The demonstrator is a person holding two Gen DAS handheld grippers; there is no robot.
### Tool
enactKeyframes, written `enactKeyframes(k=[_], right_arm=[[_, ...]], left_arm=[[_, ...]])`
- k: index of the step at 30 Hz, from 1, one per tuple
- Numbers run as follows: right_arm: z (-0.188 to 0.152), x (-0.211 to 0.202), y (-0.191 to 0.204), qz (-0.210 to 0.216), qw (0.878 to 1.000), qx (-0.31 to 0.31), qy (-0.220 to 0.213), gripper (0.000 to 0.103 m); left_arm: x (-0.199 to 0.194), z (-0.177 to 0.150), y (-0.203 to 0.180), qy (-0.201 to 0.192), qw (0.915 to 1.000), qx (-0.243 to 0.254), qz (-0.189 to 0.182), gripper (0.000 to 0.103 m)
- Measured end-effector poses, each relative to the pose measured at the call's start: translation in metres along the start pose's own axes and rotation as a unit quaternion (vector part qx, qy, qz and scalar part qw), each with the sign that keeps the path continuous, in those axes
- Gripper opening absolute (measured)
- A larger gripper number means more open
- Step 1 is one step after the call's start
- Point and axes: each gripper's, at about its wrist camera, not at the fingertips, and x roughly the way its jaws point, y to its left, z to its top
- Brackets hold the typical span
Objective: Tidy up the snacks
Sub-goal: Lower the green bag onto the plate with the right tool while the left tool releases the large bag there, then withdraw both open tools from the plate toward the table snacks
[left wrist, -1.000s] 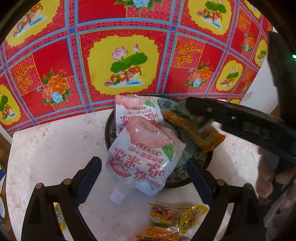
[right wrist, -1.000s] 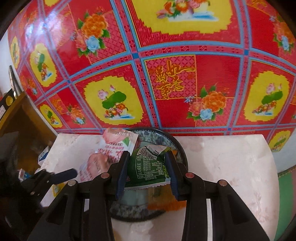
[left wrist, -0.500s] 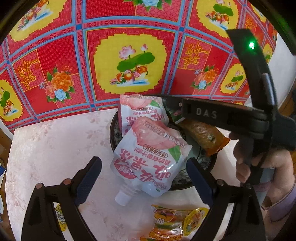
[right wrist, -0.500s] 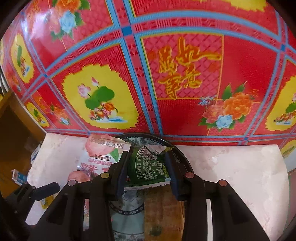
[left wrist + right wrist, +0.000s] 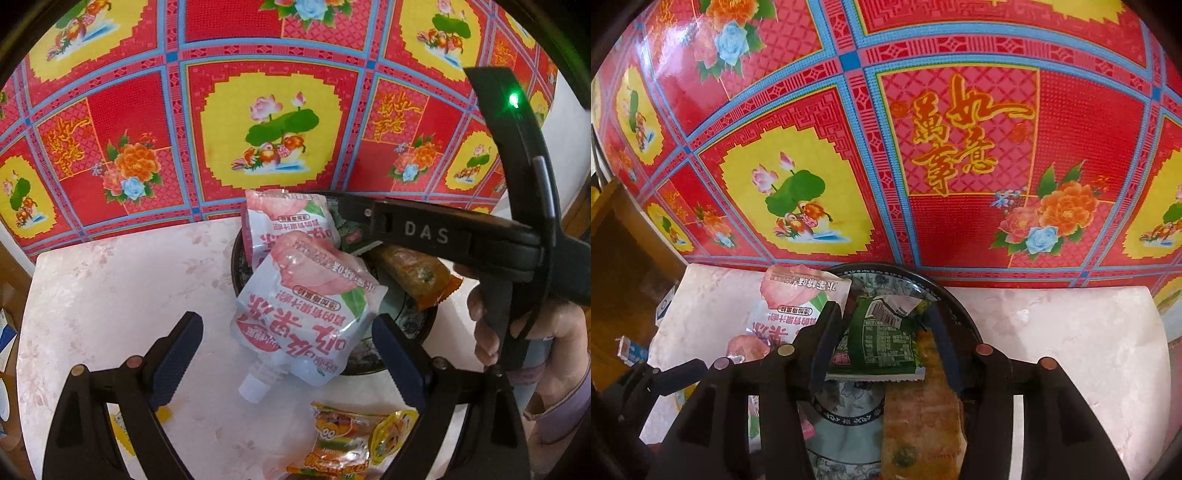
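Note:
A dark patterned bowl stands on the pale marble table near the red wall cloth. Two pink-and-white spouted jelly pouches lie across its left rim, and an orange snack packet lies in its right side. My right gripper is shut on a green snack packet and holds it over the bowl; it reaches in from the right in the left wrist view. My left gripper is open and empty, its fingers either side of the nearer pouch's lower end.
A yellow-orange cartoon snack packet lies on the table in front of the bowl. A yellow packet peeks out behind the left finger. The red floral cloth rises close behind the bowl. Small boxes sit off the table's left edge.
My right gripper has carried the green packet forward and lower, deeper over the bowl toward the wall. My left gripper has stayed open and drifted slightly back.

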Motion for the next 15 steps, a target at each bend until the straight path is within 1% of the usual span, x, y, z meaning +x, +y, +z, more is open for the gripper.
enactKeyframes(k=[7,15], right_arm=[[-0.007,-0.027,-0.002,-0.001,1.0,0.005,-0.024,0.052],[-0.022,-0.061,0.009,0.011,0.999,-0.003,-0.031,0.052]], left_arm=[[-0.018,-0.005,0.003,-0.006,0.9999,-0.008,-0.004,0.096],[-0.039,-0.017,0.007,-0.011,0.9998,-0.016,-0.001,0.096]])
